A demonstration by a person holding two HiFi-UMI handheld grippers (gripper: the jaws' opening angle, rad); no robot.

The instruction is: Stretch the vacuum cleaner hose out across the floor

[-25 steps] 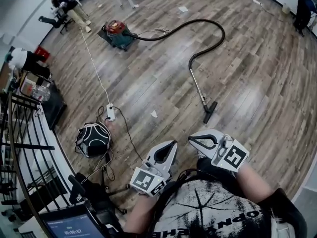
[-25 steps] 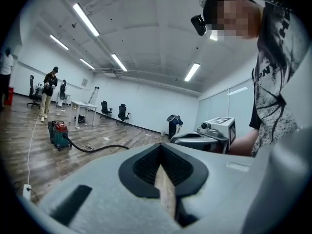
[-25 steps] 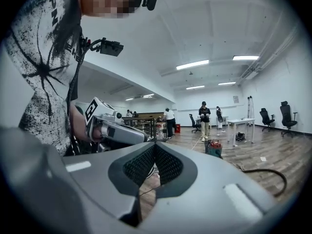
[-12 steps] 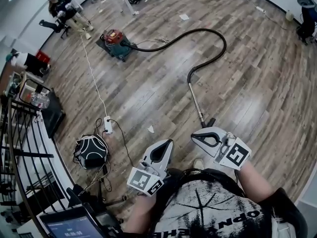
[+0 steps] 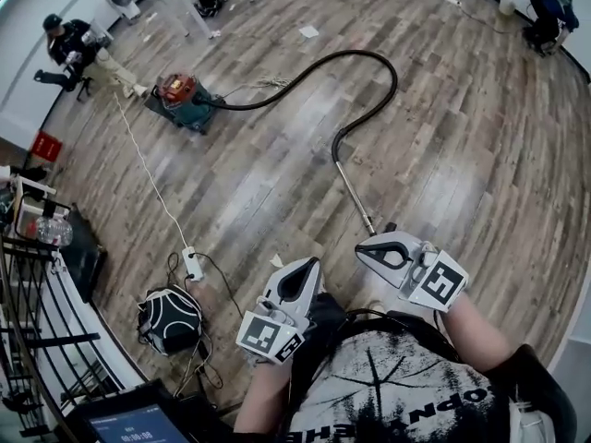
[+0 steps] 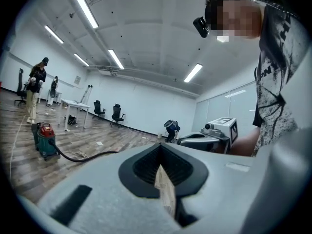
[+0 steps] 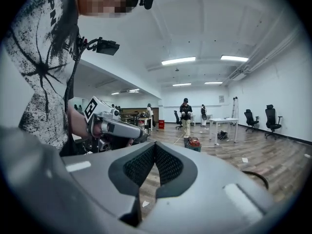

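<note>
Both grippers empty: left gripper (image 5: 311, 265) has its jaws pressed together with nothing between them, and right gripper (image 5: 359, 246) is the same, jaws closed on nothing. Both are held low in front of the person's chest, pointing out over the wood floor (image 5: 462, 155), well apart from each other. Vacuum cleaner (image 5: 179, 99) stands far off toward the upper left; its canister has a red top on a teal body, lid on, contents not visible. Hose (image 5: 352, 53) leaves the canister, runs right in a wide arc, then loops back down and in. It joins the metal wand (image 5: 355, 197), which slants toward the right gripper. The wand's floor head (image 5: 390, 228) lies just beyond that gripper's tip, partly hidden by it; contact cannot be told. White cord (image 5: 148, 178) runs from the vacuum side to a power strip (image 5: 192, 264). Round black bag (image 5: 169, 317) sits near the strip; what it holds cannot be told. Clear bottle (image 5: 53, 231) lies on a shelf at the left edge. Another person (image 5: 70, 46) stands past the vacuum.
</note>
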